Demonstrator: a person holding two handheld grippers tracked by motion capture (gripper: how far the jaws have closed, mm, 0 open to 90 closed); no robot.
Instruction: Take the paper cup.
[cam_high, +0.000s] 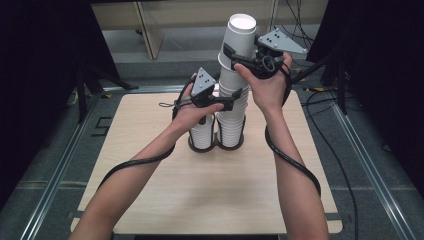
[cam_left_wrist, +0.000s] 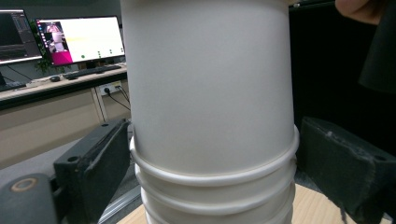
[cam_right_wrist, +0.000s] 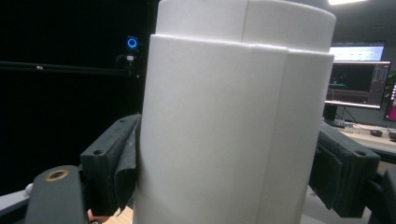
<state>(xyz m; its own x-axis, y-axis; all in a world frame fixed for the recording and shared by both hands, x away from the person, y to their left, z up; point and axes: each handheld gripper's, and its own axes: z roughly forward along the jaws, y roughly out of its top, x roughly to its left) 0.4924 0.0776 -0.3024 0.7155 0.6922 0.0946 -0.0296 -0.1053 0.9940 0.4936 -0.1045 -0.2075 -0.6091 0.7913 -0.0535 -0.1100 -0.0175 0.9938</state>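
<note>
Cups (cam_high: 234, 95), white paper ones nested upside down in a tall stack, stand in the right ring of a dark holder (cam_high: 216, 145) mid-table. The right gripper (cam_high: 239, 56) clamps the top cups (cam_right_wrist: 233, 126), while the left gripper (cam_high: 235, 100) clasps the rims (cam_left_wrist: 212, 179) lower down. To separate cleanly, lift straight up, keep the lower grip steady, and squeeze gently to avoid crushing.

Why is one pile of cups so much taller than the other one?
The tall stack of paper cups rises well above both hands; the short stack of paper cups beside it ends lower, under the left hand. The left gripper and right gripper both straddle the tall stack, while the short stack stands ungripped. Both stacks are white, upside down, and stand on the same dark holder.
</note>
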